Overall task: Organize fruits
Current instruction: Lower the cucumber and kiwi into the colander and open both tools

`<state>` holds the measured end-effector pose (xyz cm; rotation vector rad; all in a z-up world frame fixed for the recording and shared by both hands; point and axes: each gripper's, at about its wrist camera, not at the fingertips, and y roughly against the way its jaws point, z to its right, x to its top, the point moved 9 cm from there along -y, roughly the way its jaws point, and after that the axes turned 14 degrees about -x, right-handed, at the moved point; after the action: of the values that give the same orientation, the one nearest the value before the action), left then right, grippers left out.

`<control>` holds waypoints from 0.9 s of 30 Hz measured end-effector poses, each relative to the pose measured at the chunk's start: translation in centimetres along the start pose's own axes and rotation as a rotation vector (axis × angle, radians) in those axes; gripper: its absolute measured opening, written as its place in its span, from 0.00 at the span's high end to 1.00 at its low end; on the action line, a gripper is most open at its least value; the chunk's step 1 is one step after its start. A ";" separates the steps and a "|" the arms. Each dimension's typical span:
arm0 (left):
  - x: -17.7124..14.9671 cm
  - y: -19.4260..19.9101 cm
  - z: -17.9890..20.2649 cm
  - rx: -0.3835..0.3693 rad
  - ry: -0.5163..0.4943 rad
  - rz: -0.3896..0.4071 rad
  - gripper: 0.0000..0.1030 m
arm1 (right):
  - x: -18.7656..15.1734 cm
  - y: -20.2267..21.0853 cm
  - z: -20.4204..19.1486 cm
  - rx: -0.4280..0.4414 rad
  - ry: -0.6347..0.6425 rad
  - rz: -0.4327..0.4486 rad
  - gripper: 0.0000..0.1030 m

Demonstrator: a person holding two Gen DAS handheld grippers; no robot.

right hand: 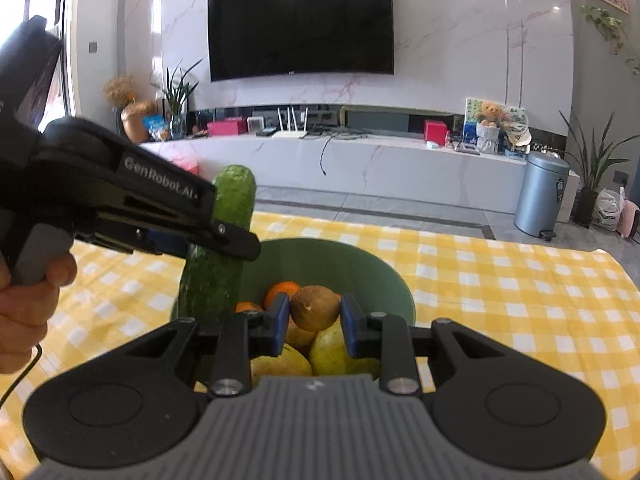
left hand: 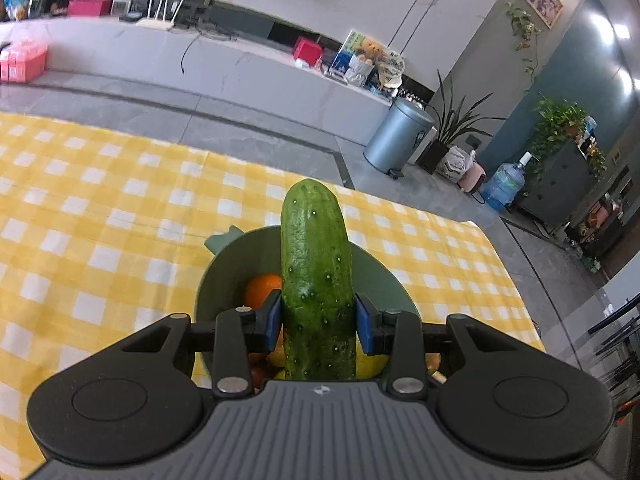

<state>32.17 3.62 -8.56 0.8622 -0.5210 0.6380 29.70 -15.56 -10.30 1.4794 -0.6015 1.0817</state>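
My left gripper (left hand: 320,316) is shut on a long green cucumber (left hand: 316,248) that points away from the camera, over a green bowl (left hand: 228,264) holding an orange (left hand: 262,286) and other fruit. The right wrist view shows that same left gripper (right hand: 236,240) clamping the cucumber (right hand: 234,196) upright at the bowl's left rim. My right gripper (right hand: 314,320) is shut on a round brown fruit (right hand: 315,307) above the bowl (right hand: 360,268). Beneath it lie oranges (right hand: 280,290) and yellow-green fruits (right hand: 332,354).
The bowl stands on a yellow-and-white checked tablecloth (right hand: 520,280); its far edge (left hand: 360,192) drops to a grey tiled floor. A person's hand (right hand: 24,312) grips the left tool. A metal bin (right hand: 540,196) and a TV cabinet stand far behind.
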 end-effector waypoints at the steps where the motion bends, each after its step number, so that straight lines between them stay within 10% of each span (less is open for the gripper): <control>1: 0.0 -0.3 -0.3 0.006 0.007 -0.010 0.60 | -0.2 -0.4 0.0 0.001 0.007 -0.010 0.77; 16: -1.1 -3.2 -2.9 0.059 0.106 -0.097 0.56 | -2.1 -3.0 0.1 0.022 0.055 -0.112 0.77; 27: -2.1 -3.2 -2.4 0.119 -0.021 -0.157 0.47 | -2.5 -3.3 0.1 0.035 0.053 -0.149 0.77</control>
<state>33.28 3.43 -12.90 1.0122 -0.4322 0.5200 31.48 -15.47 -14.05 1.4965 -0.4298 1.0160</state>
